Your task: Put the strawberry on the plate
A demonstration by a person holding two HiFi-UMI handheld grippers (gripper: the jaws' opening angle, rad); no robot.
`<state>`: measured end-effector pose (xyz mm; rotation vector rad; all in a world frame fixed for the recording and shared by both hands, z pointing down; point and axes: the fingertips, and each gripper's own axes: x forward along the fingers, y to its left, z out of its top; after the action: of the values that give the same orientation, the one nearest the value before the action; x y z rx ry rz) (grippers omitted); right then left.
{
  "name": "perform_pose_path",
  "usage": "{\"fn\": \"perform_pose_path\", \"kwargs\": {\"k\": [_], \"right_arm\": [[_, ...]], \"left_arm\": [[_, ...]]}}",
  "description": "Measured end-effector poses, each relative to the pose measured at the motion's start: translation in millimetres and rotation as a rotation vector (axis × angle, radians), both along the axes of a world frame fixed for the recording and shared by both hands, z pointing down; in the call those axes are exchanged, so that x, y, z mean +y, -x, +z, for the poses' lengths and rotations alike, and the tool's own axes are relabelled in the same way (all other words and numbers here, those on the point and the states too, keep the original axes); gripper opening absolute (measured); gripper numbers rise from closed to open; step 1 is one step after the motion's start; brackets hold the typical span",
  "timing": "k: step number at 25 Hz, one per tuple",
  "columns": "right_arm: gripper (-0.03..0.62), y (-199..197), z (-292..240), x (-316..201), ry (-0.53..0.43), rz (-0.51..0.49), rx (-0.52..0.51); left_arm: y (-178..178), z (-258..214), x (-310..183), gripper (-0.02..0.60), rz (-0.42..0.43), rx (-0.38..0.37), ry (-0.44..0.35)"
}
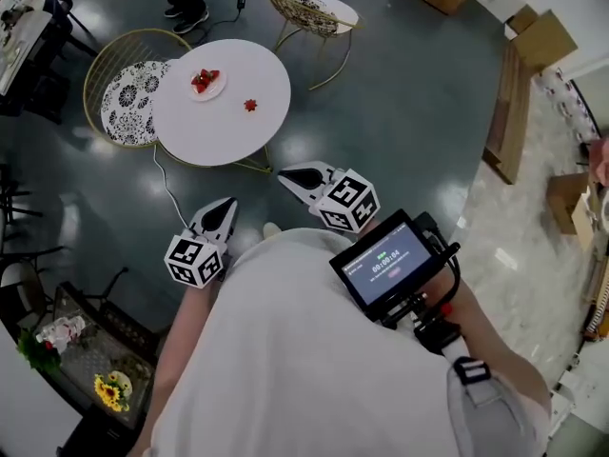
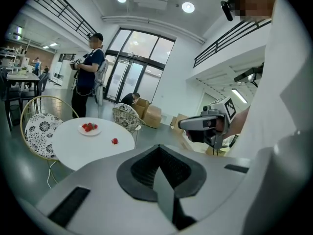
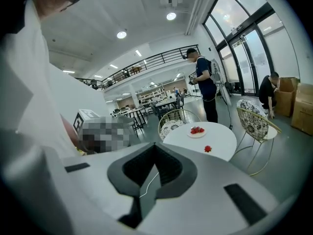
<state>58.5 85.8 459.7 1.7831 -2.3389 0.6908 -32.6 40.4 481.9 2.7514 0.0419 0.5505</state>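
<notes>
Well beyond right tool point(image 1: 285, 173), strawberry point(image 1: 250, 106)

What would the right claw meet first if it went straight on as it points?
Probably the near edge of the round white table; the right claw points roughly at it, though depth is hard to judge.

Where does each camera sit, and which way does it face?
Head view: person's head, steeply down onto round white table; shows white shirt, left hand-held gripper, right hand-held gripper.
Left gripper view: rides left hand-held gripper, along shut jaws toward table; shows right hand-held gripper, shirt.
Right gripper view: rides right hand-held gripper, along shut jaws toward table; shows shirt.
Shared: all see loose red strawberry, white plate.
</notes>
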Motion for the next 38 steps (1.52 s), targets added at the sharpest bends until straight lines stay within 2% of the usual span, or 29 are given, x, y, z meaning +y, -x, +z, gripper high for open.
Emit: {"fn": "perform_pose_path", "kwargs": {"k": [4,14,24,32,38], "right_arm": [[0.002,-9,4,-48,0.009,-0.004,0.001],[0.002,-31,18,-89,0.043,-0.088,-0.024],[0.002,-84,39,-146,0.075,-0.284,-0.024],[0.002,-133,66,-172,0.132,-0.377,-0.023],[0.002,-166,106,-183,0.220,-0.394,-0.026]], "left_arm": [[-4,7,-45,0.003,-0.011,-0.006,0.010],[-18,12,-82,0.003,-0.093,-0.034,0.023],[-86,13,-128,0.003,-0.202,-0.030,0.032],[-136,19,-160,0.003,-0.287,-0.039,0.093],[-152,26,-173,0.003,-0.348,-0.099,0.080]]}}
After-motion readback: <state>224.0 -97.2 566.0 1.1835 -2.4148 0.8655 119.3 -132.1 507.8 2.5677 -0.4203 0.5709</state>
